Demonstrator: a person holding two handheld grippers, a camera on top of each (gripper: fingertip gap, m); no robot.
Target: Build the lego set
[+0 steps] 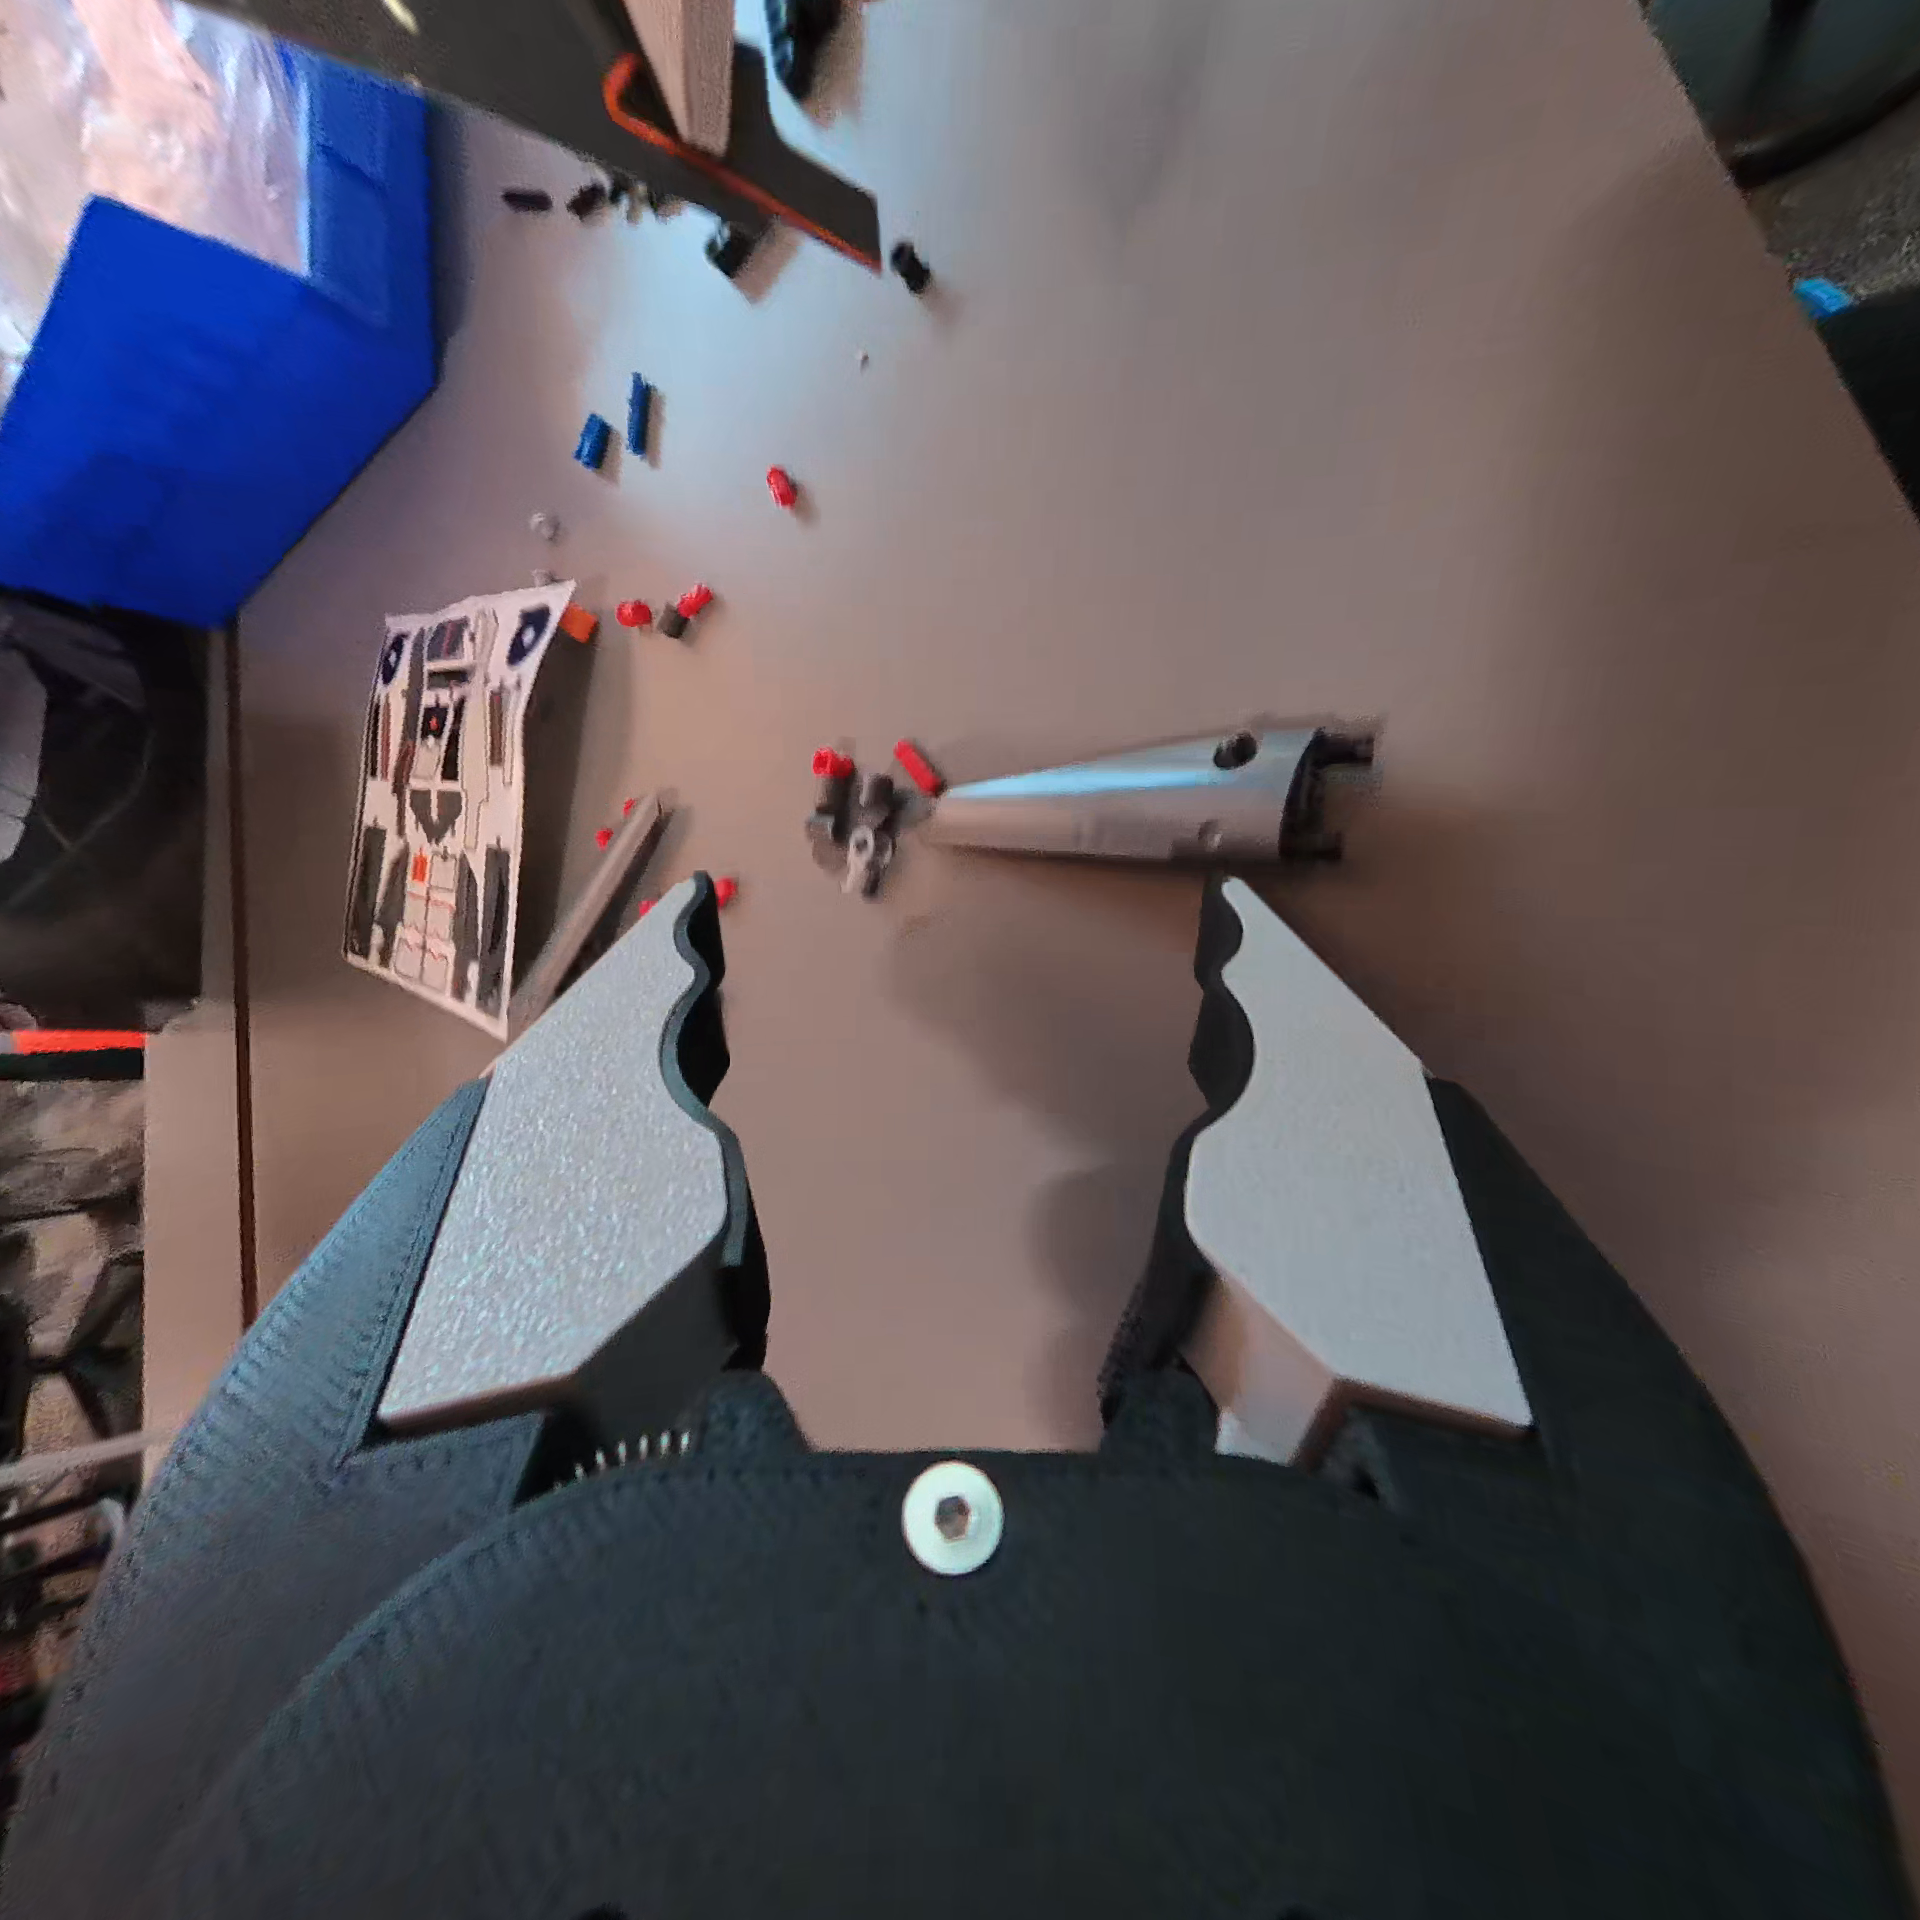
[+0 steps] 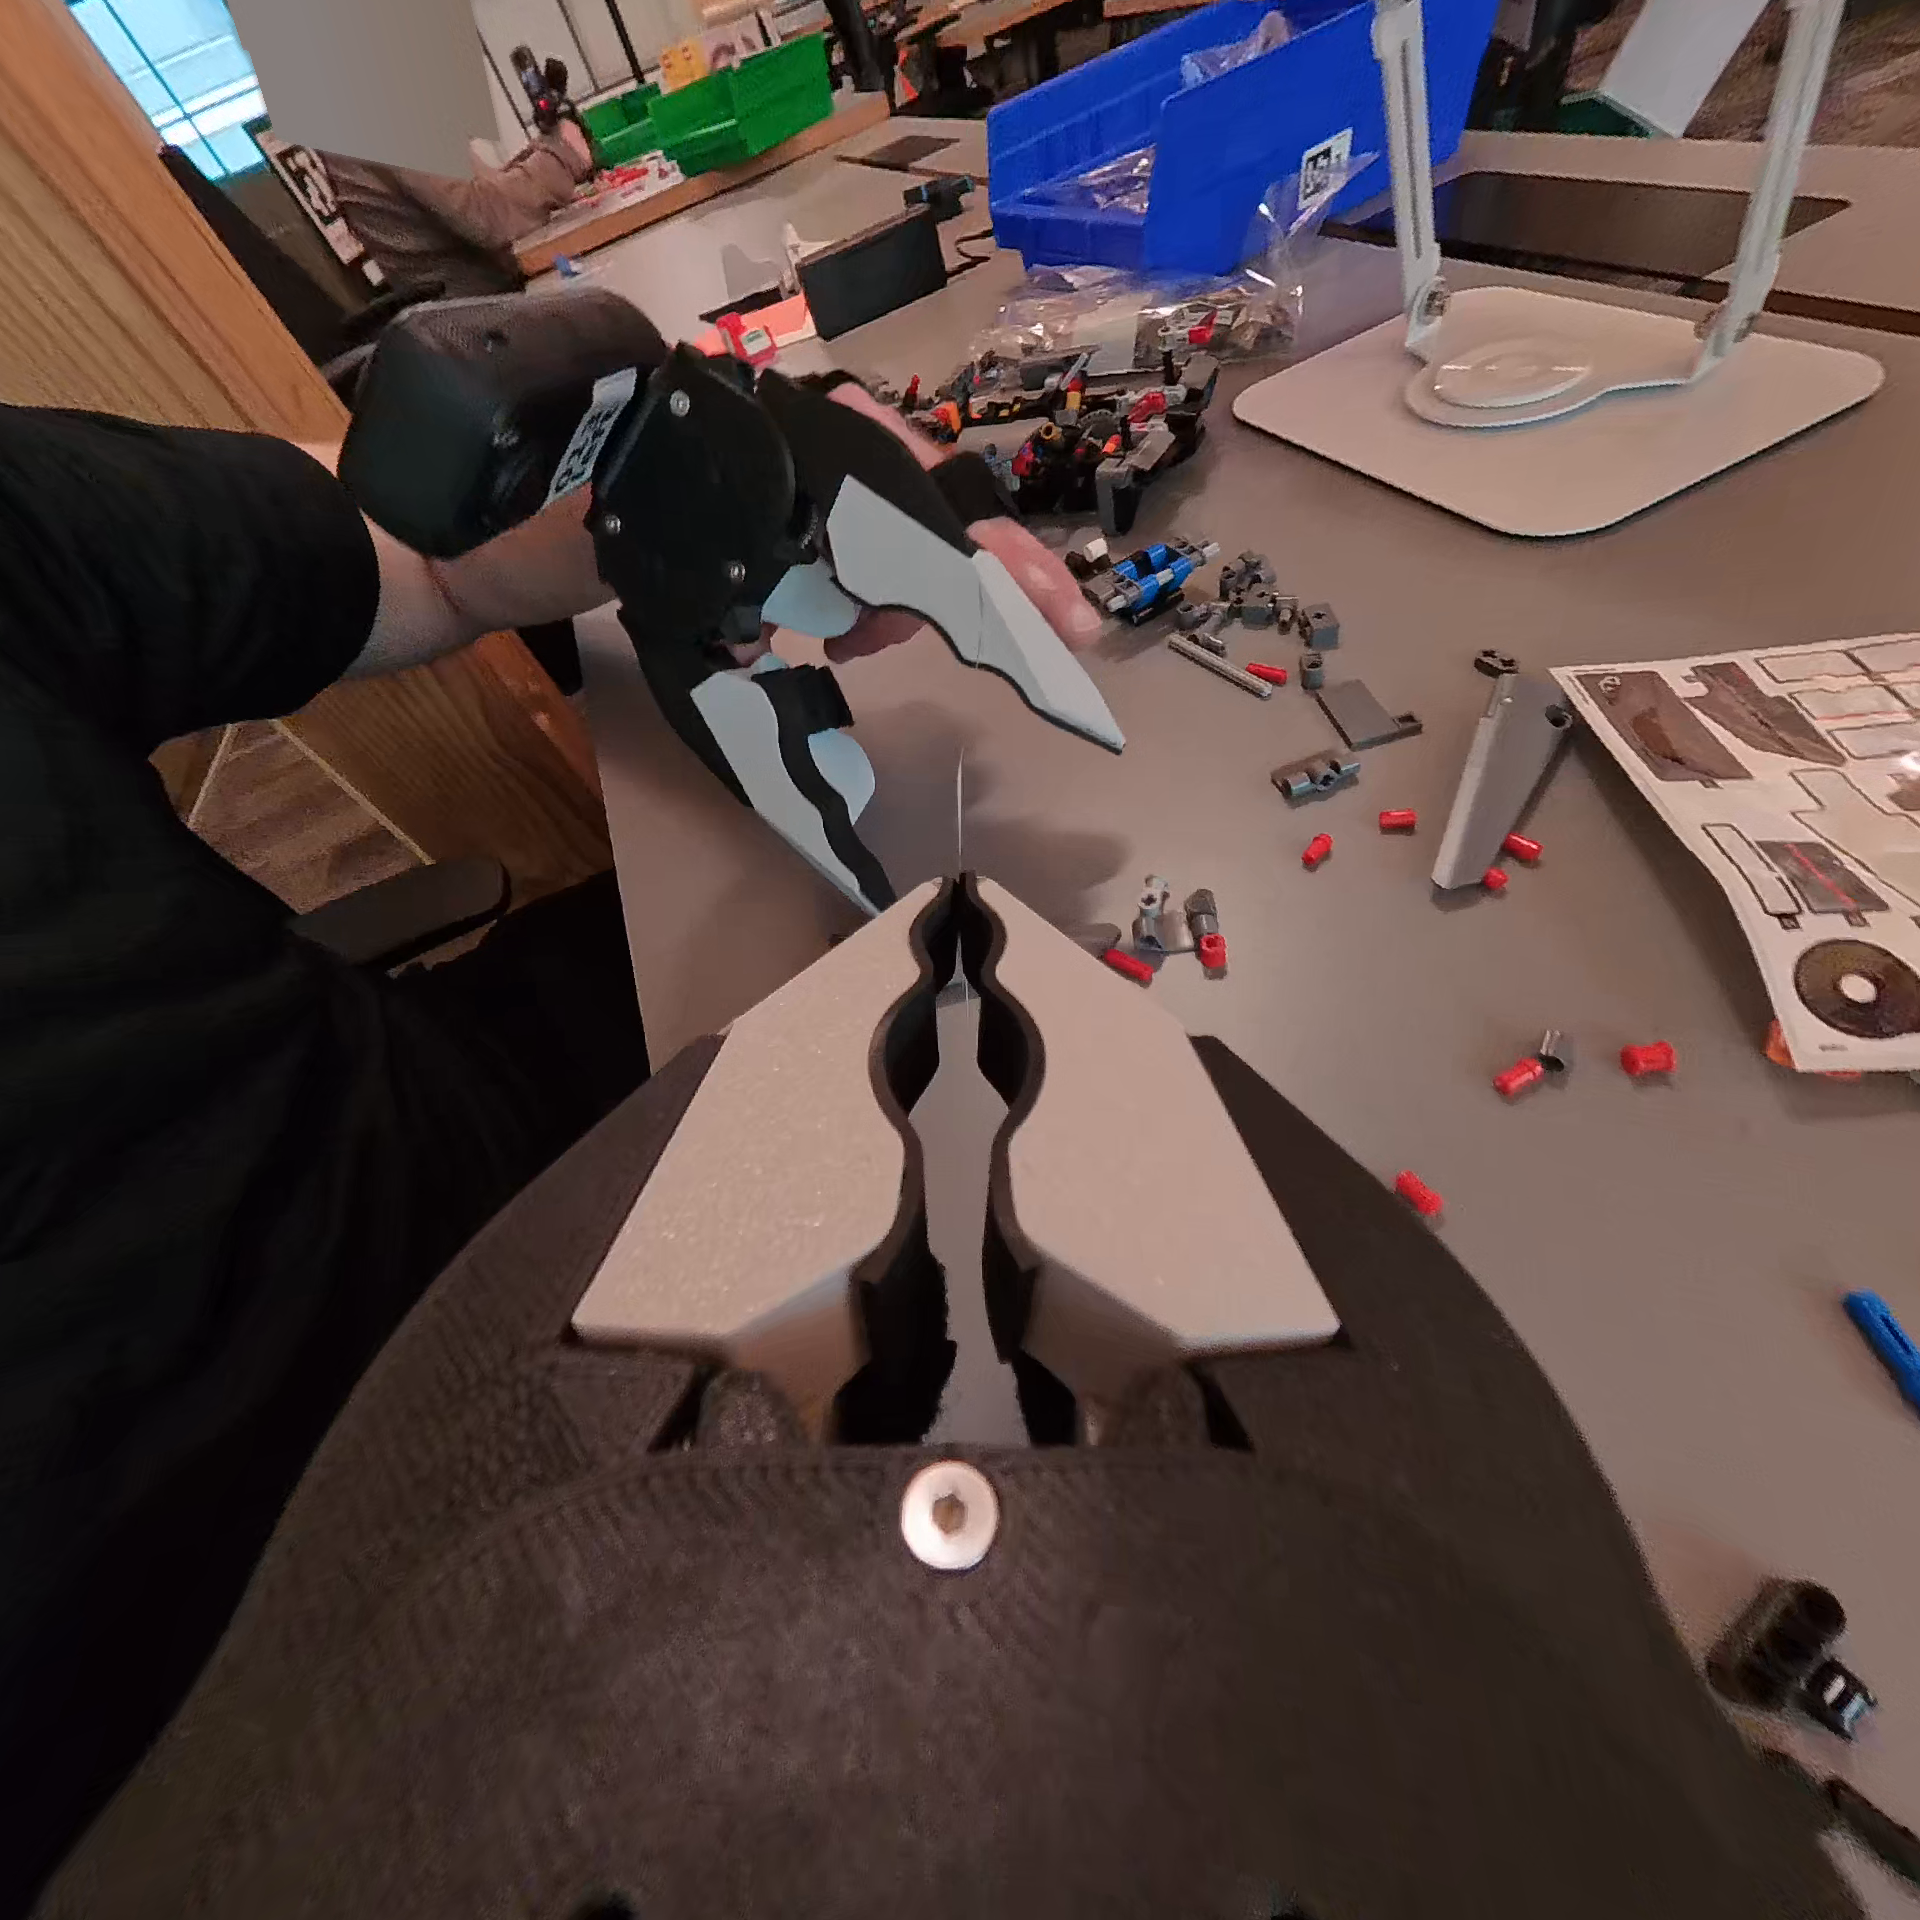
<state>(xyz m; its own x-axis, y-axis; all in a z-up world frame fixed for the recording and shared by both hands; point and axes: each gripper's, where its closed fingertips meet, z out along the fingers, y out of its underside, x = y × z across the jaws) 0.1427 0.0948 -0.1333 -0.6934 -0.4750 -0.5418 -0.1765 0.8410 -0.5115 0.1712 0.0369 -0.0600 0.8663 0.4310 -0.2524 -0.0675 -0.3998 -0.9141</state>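
Big workroom, long grey table (image 2: 1455,1351) under me, blue bins (image 2: 1174,156) and green bins (image 2: 727,104) farther back, a white stand (image 2: 1558,416) off to the far side. Lego is scattered all over the tabletop.

My left gripper (image 1: 961,904) hangs over the table with its jaws spread wide, nothing between them. Just ahead of the tips lies the grey cone panel (image 1: 1143,800), flat on the table, its point touching a little cluster of dark connectors (image 1: 857,821) and red pins (image 1: 920,766). My right gripper (image 2: 958,883) has its jaws pressed together at the tips, and I can't make out any piece between them; it looks empty.

The half-built model (image 2: 1070,426) sits well back, near a bag of parts (image 2: 1153,312). A blue-and-grey sub-assembly (image 2: 1143,571) lies nearer, the sticker sheet (image 2: 1787,810) to the side, and a long grey panel (image 2: 1496,779) beside it with red pins around it.

How will this stuff handle? All light, hard, stiff plastic, I'd say. The cone looks smooth and tapered, so a pinch near the point would likely squirt it out; I'd take it at the wide end, across the flanks by the hole. The red pins are tiny and round: they'll roll, so grip across the middle collar. The sticker sheet is thin and floppy, best left flat.
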